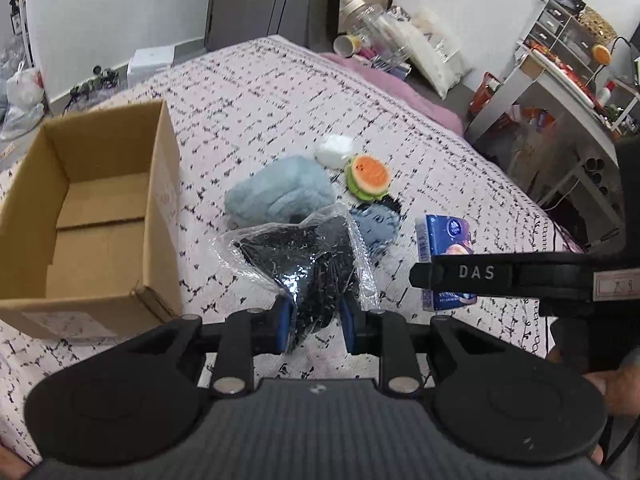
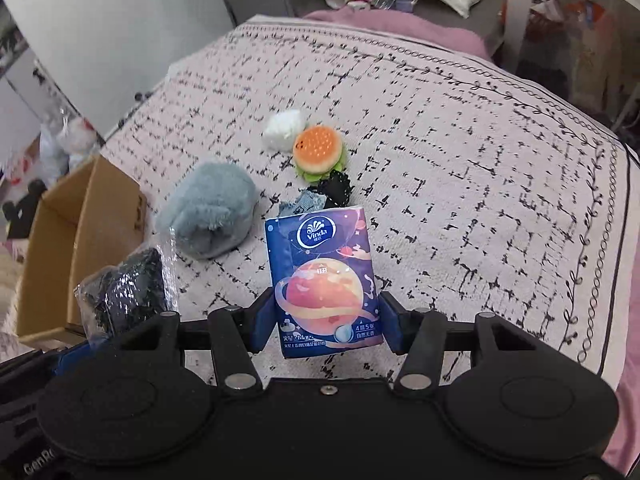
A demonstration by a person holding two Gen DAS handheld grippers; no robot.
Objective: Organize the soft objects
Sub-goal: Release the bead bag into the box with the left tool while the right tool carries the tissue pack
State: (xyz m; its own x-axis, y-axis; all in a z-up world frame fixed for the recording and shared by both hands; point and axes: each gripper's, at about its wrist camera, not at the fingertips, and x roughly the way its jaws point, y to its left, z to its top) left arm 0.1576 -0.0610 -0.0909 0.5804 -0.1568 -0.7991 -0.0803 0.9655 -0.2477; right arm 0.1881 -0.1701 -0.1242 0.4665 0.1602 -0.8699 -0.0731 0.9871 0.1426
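Bedspread (image 2: 460, 152) | left claw (image 1: 316, 322) grips bagged dark cloth (image 1: 304, 256) | right claw (image 2: 328, 326) clamps tissue pack (image 2: 322, 280)

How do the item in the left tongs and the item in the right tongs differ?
The plastic-wrapped black bundle is dark, lumpy and crinkly; the blue tissue pack is flat, boxy and printed with a planet. The left tongs pinch narrowly; the right tongs stand wider. Both are held clamped.

Bed (image 1: 280, 92) under a white blanket with black dash pattern, pink sheet (image 1: 420, 100) beneath. White walls (image 1: 120, 4). Dark door (image 1: 256, 0) beyond the bed. Cluttered grey shelving unit (image 1: 560, 92) to the right, drawers above. Even, diffuse light.
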